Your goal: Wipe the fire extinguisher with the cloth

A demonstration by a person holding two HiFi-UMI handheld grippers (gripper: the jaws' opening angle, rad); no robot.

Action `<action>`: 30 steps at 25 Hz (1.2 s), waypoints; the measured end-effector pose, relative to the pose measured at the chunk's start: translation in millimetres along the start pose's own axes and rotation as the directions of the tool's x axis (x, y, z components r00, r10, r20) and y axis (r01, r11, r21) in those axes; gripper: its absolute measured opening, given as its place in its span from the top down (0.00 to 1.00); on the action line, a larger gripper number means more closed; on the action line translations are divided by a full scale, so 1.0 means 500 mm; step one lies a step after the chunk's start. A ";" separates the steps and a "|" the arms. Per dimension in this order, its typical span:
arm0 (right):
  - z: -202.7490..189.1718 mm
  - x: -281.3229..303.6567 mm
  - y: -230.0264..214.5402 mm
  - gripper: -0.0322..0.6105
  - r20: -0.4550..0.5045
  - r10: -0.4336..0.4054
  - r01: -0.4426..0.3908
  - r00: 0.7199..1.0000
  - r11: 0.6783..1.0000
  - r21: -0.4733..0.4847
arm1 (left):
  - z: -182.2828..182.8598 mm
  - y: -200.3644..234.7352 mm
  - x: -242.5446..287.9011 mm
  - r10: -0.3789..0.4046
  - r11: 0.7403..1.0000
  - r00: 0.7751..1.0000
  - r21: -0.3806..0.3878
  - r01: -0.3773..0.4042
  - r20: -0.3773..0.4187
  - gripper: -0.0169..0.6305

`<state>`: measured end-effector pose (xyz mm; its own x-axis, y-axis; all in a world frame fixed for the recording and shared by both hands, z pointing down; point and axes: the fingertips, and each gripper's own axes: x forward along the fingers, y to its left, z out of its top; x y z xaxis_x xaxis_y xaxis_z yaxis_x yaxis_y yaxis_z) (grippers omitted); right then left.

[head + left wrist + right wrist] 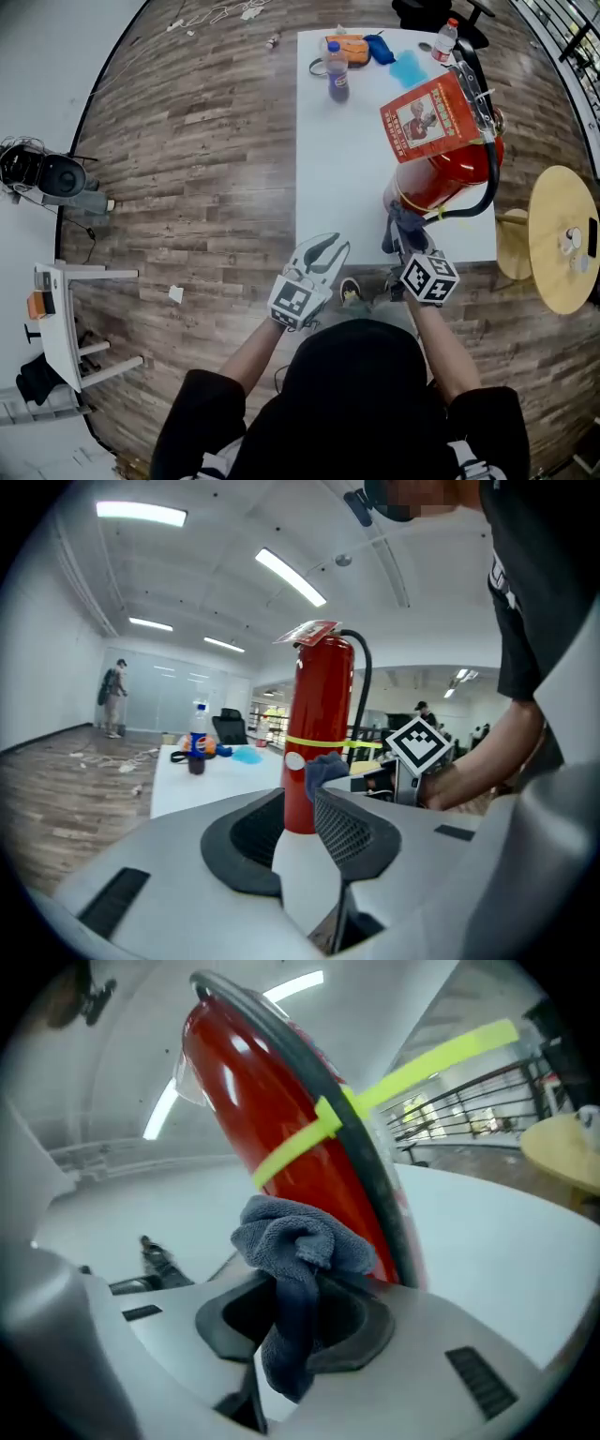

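A red fire extinguisher (448, 171) with a black hose and a red tag stands on the near right part of the white table (342, 169). My right gripper (401, 240) is shut on a blue-grey cloth (400, 221), which it holds against the lower body of the extinguisher. In the right gripper view the cloth (296, 1237) bunches out of the jaws of the gripper (300, 1321) and touches the red cylinder (267, 1115). My left gripper (330, 249) hovers at the table's near edge, open, with nothing between its jaws. Its own view shows the extinguisher (319, 714) ahead and the cloth (324, 769) beside it.
At the table's far end stand a cola bottle (337, 73), an orange item (349, 49), a blue patch (408, 67) and a water bottle (444, 39). A round wooden table (562, 234) stands to the right. A small white desk (61, 319) is at the left.
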<state>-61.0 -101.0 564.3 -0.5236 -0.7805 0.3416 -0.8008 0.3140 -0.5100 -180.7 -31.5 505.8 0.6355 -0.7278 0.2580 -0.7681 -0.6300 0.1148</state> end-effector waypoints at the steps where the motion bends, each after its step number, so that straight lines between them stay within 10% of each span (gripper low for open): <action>1: 0.020 -0.010 0.041 0.79 0.006 0.151 -0.151 0.989 0.989 -0.002 | 0.006 -0.019 0.012 -0.065 0.998 0.998 -0.021 0.066 0.018 0.78; 3: 0.052 -0.050 0.140 0.79 -0.021 0.480 -0.481 0.877 0.876 -0.031 | 0.021 -0.060 0.038 -0.207 0.976 0.977 -0.055 0.210 0.050 0.46; 7: 0.069 -0.142 0.276 0.79 -0.186 0.800 -0.820 0.570 0.568 -0.066 | 0.062 -0.140 0.068 -0.445 0.896 0.894 0.020 0.444 0.045 0.44; 13: 0.087 -0.184 0.289 0.78 -0.242 0.854 -0.880 0.461 0.475 0.001 | 0.090 -0.195 0.059 -0.573 0.814 0.819 0.103 0.572 -0.021 0.70; 17: 0.101 -0.212 0.268 0.75 -0.311 0.822 -0.871 0.478 0.490 -0.042 | 0.101 -0.173 0.038 -0.577 0.817 0.816 0.003 0.577 0.021 0.74; 23: 0.153 -0.281 0.202 0.76 -0.304 0.724 -0.785 0.619 0.557 -0.273 | 0.217 0.009 0.087 -0.212 0.941 0.967 -0.236 0.240 0.141 0.74; 30: 0.167 -0.311 0.213 0.76 -0.234 0.702 -0.731 0.673 0.582 -0.357 | 0.295 0.045 0.238 -0.113 0.974 0.991 -0.206 0.097 -0.065 0.74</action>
<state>-40.7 8.7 391.2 -0.9823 -0.1788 0.0567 -0.1874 0.9460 -0.2645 -110.8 -172.1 397.5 0.7116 -0.6328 0.3053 -0.7023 -0.6283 0.3347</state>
